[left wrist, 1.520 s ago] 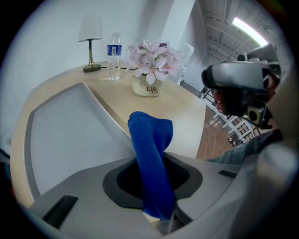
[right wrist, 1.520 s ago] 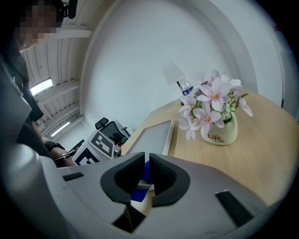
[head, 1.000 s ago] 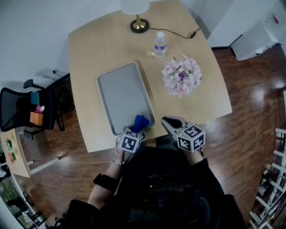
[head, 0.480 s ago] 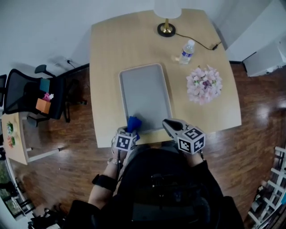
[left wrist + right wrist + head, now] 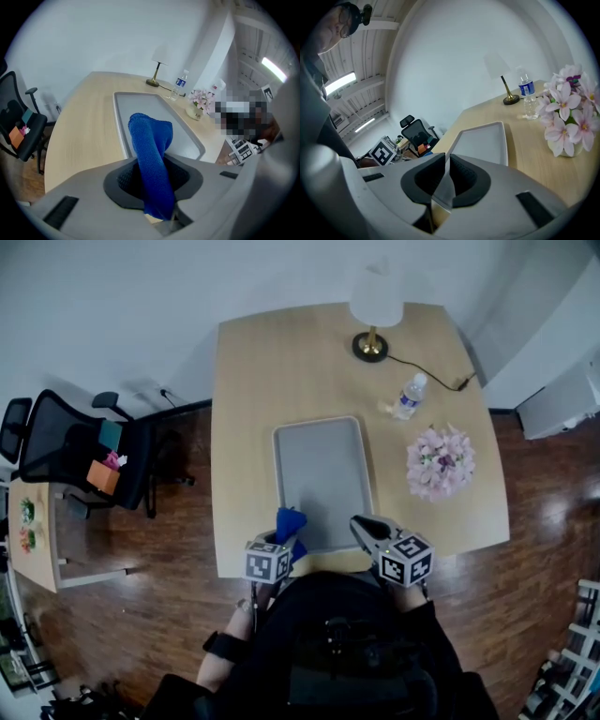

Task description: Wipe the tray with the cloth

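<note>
1. The fingers (image 5: 123, 182) of our left gripper (image 5: 152, 174) are clamped on the blue cloth (image 5: 151, 140). It stands up out of the jaws in a folded bunch, with a short end hanging below them.
2. The fingers (image 5: 423, 180) of our right gripper (image 5: 446, 176) are drawn together with nothing between them. It hangs at the near edge of the table (image 5: 246, 409), just beside the tray's near right corner.
3. The tray (image 5: 323, 474) lies flat in the middle of the table, one short end toward the near edge, grey and bare. The cloth sits over its near left corner; we cannot tell whether it touches the tray.
4. We judge the cloth soft, light and limp, so it will fold under pressure. The grip on the bunch is right, as it leaves the free end to press flat.
5. The tray looks stiff, light and smooth, so it may slide. We could steady it at the near right rim.
6. The lamp (image 5: 373, 310), water bottle (image 5: 410, 396) and flowers (image 5: 440, 461) stand toward the far and right edges, apart from the tray.
</note>
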